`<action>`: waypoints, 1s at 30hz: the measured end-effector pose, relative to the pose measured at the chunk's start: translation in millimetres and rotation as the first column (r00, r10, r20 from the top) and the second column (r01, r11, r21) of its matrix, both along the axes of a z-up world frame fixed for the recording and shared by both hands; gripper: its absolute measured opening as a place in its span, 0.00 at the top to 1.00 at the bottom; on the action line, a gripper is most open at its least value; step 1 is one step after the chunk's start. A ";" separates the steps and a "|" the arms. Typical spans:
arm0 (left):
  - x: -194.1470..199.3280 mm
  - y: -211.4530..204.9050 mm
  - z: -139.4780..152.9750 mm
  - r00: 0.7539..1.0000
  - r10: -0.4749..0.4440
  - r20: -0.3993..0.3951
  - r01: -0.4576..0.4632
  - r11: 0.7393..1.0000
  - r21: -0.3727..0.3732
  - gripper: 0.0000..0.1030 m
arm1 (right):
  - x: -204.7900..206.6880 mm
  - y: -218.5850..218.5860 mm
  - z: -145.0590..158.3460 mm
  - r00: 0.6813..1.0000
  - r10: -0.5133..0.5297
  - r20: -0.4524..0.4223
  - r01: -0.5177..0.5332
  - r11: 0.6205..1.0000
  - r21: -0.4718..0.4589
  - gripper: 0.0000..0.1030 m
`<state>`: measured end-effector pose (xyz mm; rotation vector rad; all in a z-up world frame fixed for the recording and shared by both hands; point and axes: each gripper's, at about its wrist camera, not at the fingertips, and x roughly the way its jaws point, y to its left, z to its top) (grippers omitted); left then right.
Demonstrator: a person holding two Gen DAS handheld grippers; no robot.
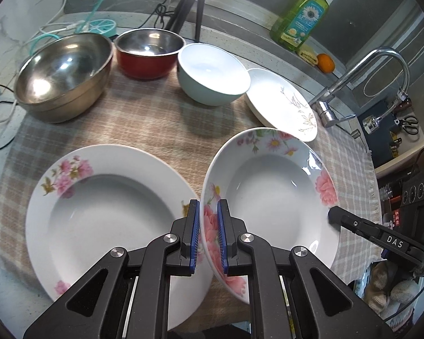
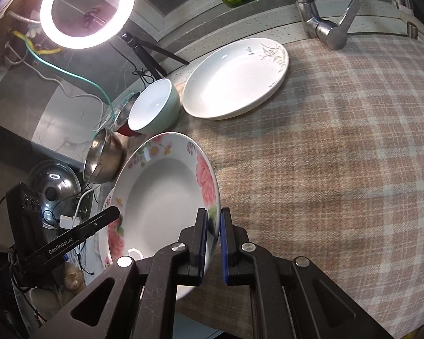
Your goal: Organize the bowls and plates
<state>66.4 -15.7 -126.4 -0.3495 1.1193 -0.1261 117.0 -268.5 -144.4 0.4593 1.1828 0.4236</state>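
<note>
Both tongs are closed narrow on one and the same floral deep plate (image 1: pixel 271 195). My left tongs (image 1: pixel 207 236) pinch its near rim from the left side, and my right tongs (image 2: pixel 212 243) pinch the rim on the opposite side, so the plate hangs between my two hands. I hold it at two edges, I think, because a wide, smooth plate can slip or swing when only one pair of pads carries it. It is tilted and lifted above the checked cloth (image 2: pixel 339 155) that covers the surface.

Just beside it, on the left in the left wrist view, a second floral deep plate (image 1: pixel 107 217) lies flat on the cloth, and the rim of the held one overlaps its edge. This looks to me like the place to stack it, since the two have a similar shape.

Farther back, three bowls stand in a row: a steel bowl (image 1: pixel 62 76), a red bowl (image 1: pixel 148 53) and a pale green bowl (image 1: pixel 212 73). A white plate with a grass pattern (image 2: pixel 234 79) lies next to the green bowl, well apart from my tongs.
</note>
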 end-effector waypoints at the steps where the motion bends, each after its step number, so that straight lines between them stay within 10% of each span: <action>1: -0.9 0.6 0.3 1.000 0.003 0.000 -0.003 1.000 -0.001 0.90 | -1.3 2.6 0.2 1.000 0.002 0.000 -0.002 1.000 0.001 0.92; 30: -43.8 71.1 -3.6 0.994 0.106 -0.006 -0.106 0.994 -0.020 0.90 | -18.5 78.5 -0.2 0.996 0.086 -0.020 -0.087 0.996 -0.015 0.92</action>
